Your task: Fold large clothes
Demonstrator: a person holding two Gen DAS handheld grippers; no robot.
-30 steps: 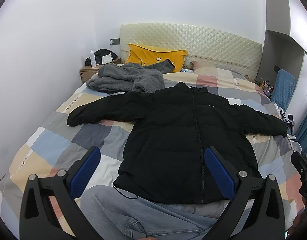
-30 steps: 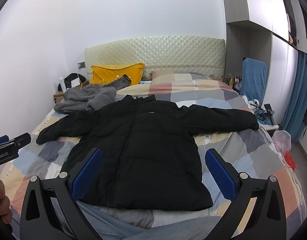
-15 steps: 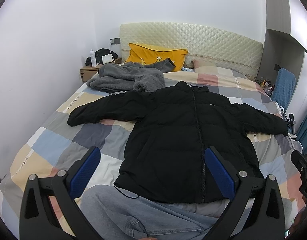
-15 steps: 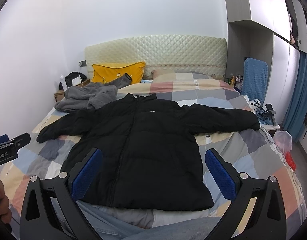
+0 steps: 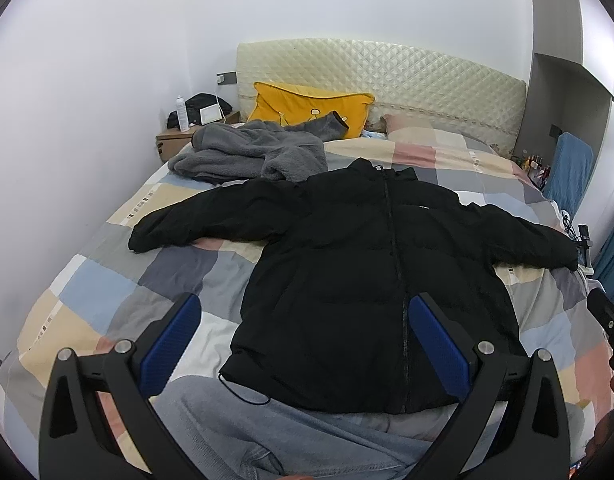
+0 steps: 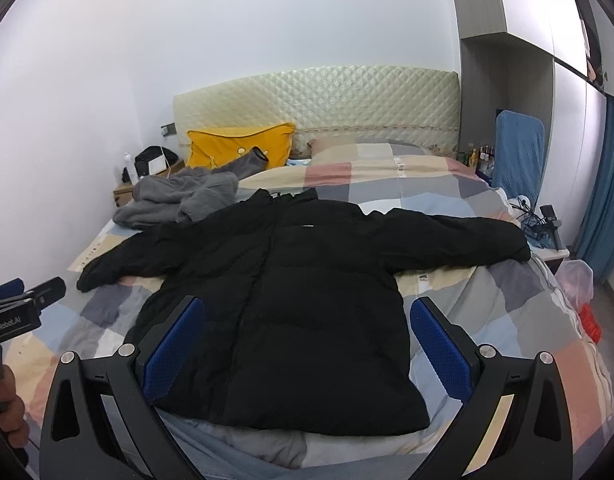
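Left wrist view: left claw (image 5: 303,340) spread wide, empty, held above the foot of the bed (image 5: 119,280). Black puffer jacket (image 5: 371,280) straight ahead and below, face up on the checked bedspread, zipper closed and running away from the claw toward the quilted headboard (image 5: 387,76). Long axis of the body along the bed; sleeves thrown out crosswise, left sleeve (image 5: 211,220) ending near the wall side, right sleeve (image 5: 523,240) reaching the far edge. Hem nearest, lying over light blue jeans (image 5: 287,436) at the foot, with a thin drawcord trailing from the hem corner. Grey fleece (image 5: 251,152) bunched beyond the left shoulder, just beside the yellow pillow (image 5: 307,108).

Right wrist view: right claw (image 6: 307,344) likewise spread, gripping nothing, hovering over the hem. Jacket (image 6: 291,300) ahead, puffy, matte, quilted in broad horizontal bands, small white mark on the chest. Right sleeve (image 6: 459,244) stretched toward the bedside clutter and blue curtain (image 6: 603,200). Left claw's body and the hand (image 6: 5,404) holding it visible at the left edge.

Judgement: folding not yet begun; each claw nearer the sleeve on its own side, so likely a sleeve drawn inward across the chest first. Thick filling apt to spring back.
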